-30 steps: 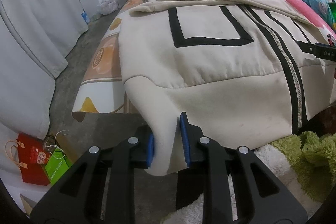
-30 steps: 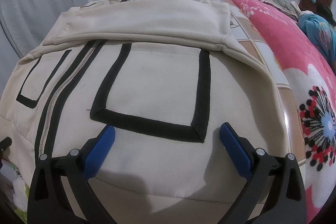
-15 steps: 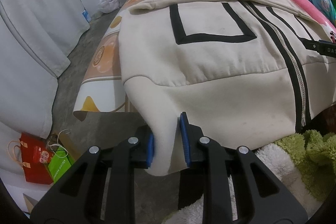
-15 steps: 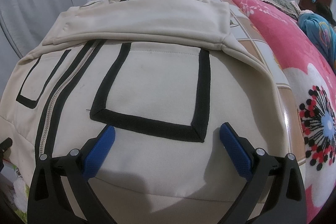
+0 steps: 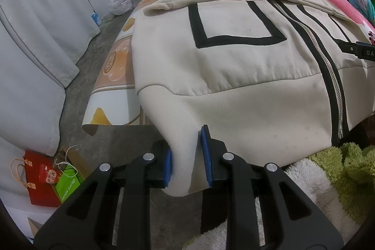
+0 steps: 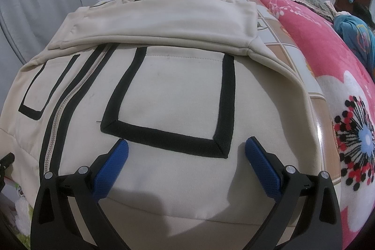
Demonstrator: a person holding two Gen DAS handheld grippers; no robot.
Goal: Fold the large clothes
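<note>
Grippers differ: the left gripper [image 5: 187,156] pinches the hem corner of the cream zip-up jacket with black trim [image 5: 234,67] spread on the bed; the right gripper [image 6: 186,161] hovers wide apart, level, gripping nothing, over its pocket.

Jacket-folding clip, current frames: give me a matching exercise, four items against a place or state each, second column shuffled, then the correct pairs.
Column 1:
1. left gripper
2. right gripper
3. red paper bag
4. pink floral blanket

Column 2:
A. on the floor beside a green bag
B. shut on the hem corner of the cream jacket
C. on the bed, right of the jacket
D. open, above the jacket's black-outlined pocket

Pairs: 1-B, 2-D, 3-A, 4-C
</note>
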